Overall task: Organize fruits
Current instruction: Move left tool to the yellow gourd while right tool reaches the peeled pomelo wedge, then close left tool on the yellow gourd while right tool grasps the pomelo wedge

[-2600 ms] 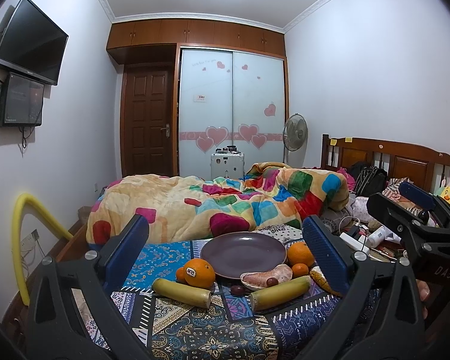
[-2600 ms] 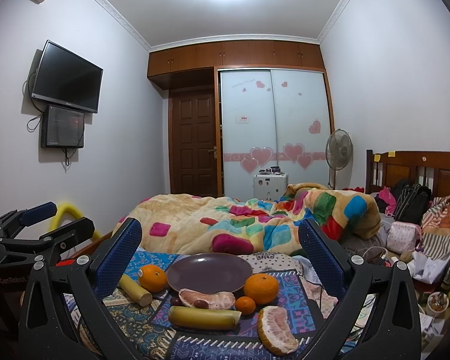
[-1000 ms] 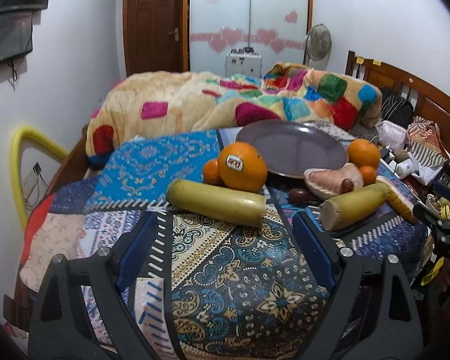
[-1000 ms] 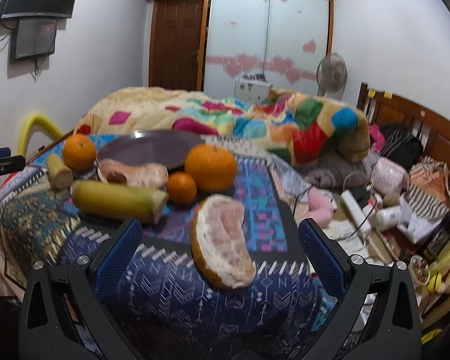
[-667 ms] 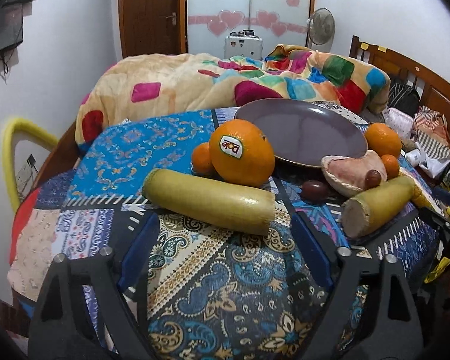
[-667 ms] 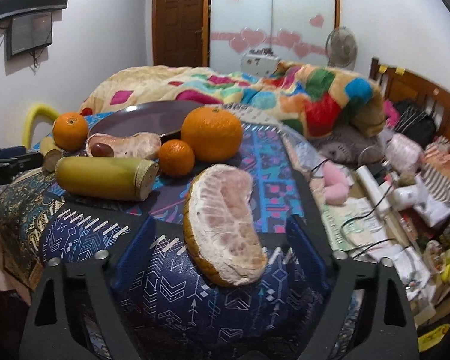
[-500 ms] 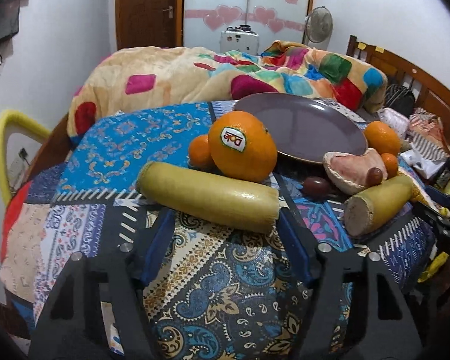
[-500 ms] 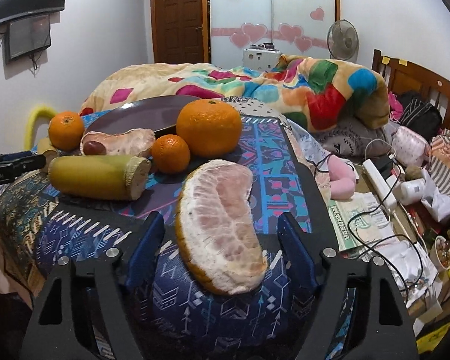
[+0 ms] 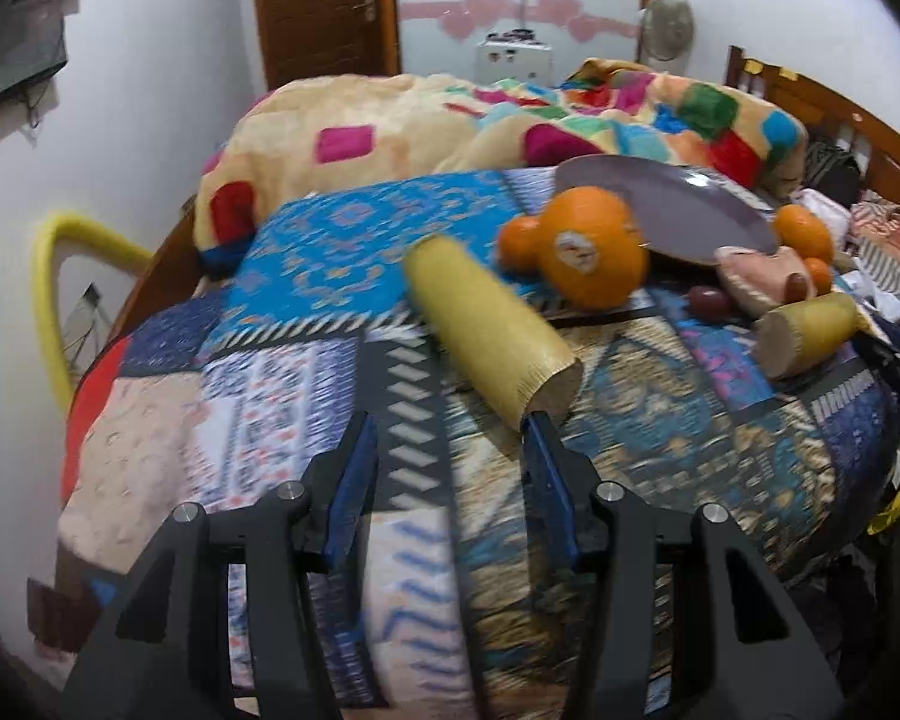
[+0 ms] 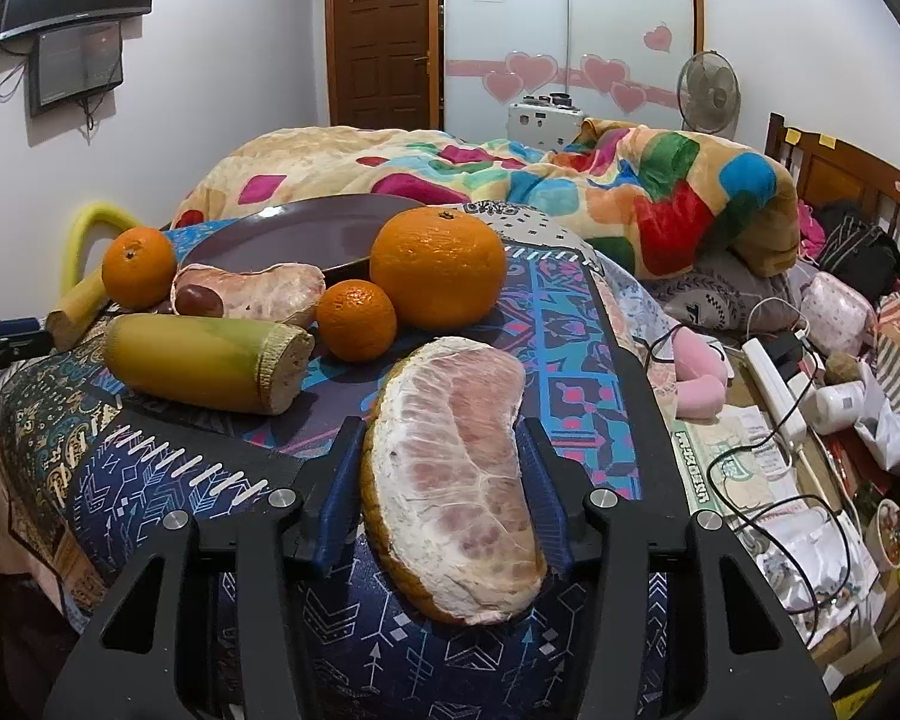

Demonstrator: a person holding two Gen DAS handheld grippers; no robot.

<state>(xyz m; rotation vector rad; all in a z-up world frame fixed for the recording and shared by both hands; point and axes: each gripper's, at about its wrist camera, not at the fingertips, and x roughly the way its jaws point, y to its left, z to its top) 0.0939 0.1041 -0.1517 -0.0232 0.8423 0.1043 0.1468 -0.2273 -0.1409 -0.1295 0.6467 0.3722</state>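
On the patterned patchwork bedspread (image 10: 150, 468) we are working two grippers among scattered fruit. Our right gripper (image 10: 438, 480) is closing its blue pads on the peeled pink pomelo wedge (image 10: 456, 480); a cut yellow sugarcane piece (image 10: 204, 360), a small tangerine (image 10: 357, 319) and a big orange (image 10: 438, 267) are lying just beyond. Our left gripper (image 9: 450, 480) is standing narrowed and empty, one pad touching another yellow sugarcane piece (image 9: 486, 330). Behind them, the flat purple plate (image 10: 282, 237) is sitting bare.
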